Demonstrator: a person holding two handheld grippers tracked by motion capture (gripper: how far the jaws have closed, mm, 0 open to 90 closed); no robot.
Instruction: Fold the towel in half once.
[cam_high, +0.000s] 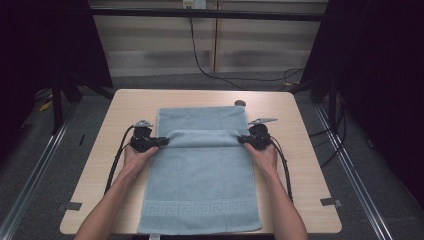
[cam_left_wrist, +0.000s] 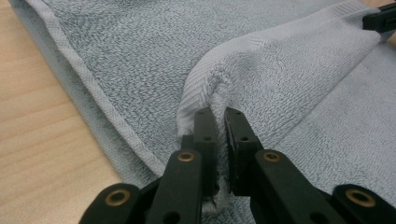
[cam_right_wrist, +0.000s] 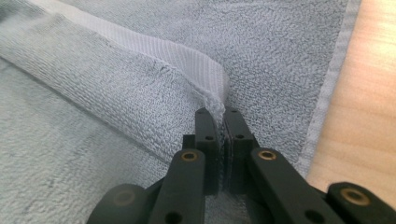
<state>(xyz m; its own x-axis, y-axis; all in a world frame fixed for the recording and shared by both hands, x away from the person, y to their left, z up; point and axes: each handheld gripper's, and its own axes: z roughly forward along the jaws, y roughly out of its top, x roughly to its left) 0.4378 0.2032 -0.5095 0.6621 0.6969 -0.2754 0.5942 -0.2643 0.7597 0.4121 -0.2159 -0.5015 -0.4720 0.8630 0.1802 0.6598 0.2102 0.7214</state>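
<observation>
Forearms come in near, each gripper pinching a corner of the towel (cam_high: 202, 170) on the table (cam_high: 110, 150): left gripper (cam_high: 159, 141) and right gripper (cam_high: 245, 140) both clamped on the folded-over edge. Uneven pulling could skew the fold, or a corner could slip out.

- Pale blue-grey terry towel (cam_high: 200, 175), a woven Greek-key band running along its near edge, with a lighter ribbed strip at its hem.
- Light wood-grain table (cam_high: 300, 150), one small dark disc (cam_high: 240, 103) near its far edge.
- Black left gripper (cam_high: 159, 141) and black right gripper (cam_high: 244, 140), brass-coloured rivets on their jaws.
</observation>
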